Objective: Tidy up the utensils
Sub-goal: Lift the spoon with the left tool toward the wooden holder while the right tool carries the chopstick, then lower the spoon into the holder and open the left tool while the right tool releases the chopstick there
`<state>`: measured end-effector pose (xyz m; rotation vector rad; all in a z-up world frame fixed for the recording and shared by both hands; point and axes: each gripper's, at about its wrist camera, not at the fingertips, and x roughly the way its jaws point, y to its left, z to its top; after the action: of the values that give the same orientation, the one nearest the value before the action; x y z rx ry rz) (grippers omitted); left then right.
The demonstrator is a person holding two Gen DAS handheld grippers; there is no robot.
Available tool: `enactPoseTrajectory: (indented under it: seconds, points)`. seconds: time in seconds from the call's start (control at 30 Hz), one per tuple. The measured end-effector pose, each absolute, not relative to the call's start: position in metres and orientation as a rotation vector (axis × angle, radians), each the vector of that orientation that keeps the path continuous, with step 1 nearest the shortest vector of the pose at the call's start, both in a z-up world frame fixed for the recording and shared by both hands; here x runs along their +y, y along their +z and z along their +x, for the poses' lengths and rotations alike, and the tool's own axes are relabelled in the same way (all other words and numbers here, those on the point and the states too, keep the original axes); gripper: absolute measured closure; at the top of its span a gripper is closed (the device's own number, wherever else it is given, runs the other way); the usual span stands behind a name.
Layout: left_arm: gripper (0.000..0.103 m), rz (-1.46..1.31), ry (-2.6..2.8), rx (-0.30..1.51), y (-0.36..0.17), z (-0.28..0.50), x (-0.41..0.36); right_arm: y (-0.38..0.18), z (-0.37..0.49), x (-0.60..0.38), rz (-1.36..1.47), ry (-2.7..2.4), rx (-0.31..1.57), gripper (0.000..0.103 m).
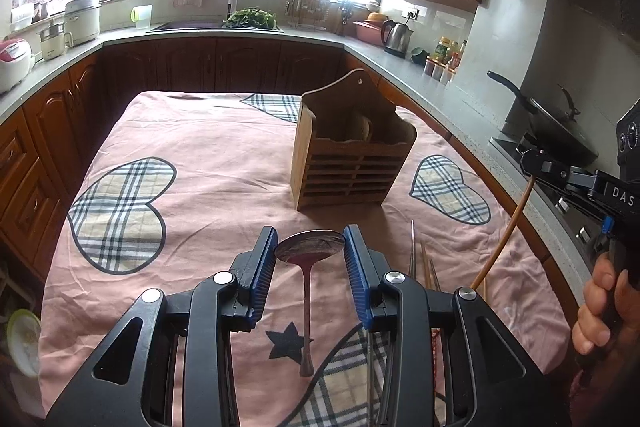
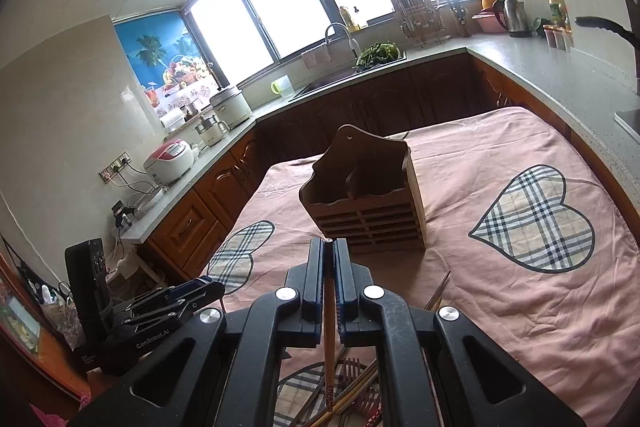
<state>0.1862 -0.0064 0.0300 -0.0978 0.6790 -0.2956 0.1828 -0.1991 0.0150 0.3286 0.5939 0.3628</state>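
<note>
Both claws are working over a pink, heart-patterned cloth [image 1: 224,155] covering the desk, each carrying one utensil toward a wooden caddy [image 1: 352,151] standing upright on it. Left claw [image 1: 310,247] is gripping a metal spoon [image 1: 308,255] by its bowl, pads pressing on either edge, the handle hanging down toward the camera — a hold that would let the handle drop first into a slot. Right claw [image 2: 329,247] is clamping nearly shut on a single wooden chopstick [image 2: 329,339] running lengthwise between its pads, its tip just showing at the fingertips; from the left wrist view the same stick is trailing down below that claw, short of the caddy on its right side.

More utensils are waiting on the cloth in front of the caddy — loose chopsticks [image 1: 426,267], and what looks like a red fork [image 2: 352,367], partly hidden behind the right claw's frame. Caddy compartments are dark inside; whether anything is already standing in them is hard to make out. A person's hand [image 1: 600,311] is cut off at the picture's edge.
</note>
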Motion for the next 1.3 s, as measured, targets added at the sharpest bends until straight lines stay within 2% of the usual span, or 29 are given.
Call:
enactPoseTrajectory:
  seconds: [0.47,0.97,1.13,1.3]
  points:
    - [0.07,-0.136,-0.325,0.59,0.073,0.205,-0.005,0.044,0.207,-0.208,0.317,0.335,0.515,0.098]
    - [0.07,-0.212,-0.332,0.415,0.151,0.29,-0.01,0.109,0.293,-0.234,0.349,0.232,0.301,0.098]
    - [0.07,-0.259,-0.316,0.398,0.15,0.328,-0.012,0.11,0.322,-0.239,0.347,0.193,0.257,0.098]
    - [0.07,-0.306,-0.296,0.427,0.122,0.359,-0.014,0.079,0.35,-0.239,0.352,0.174,0.288,0.098]
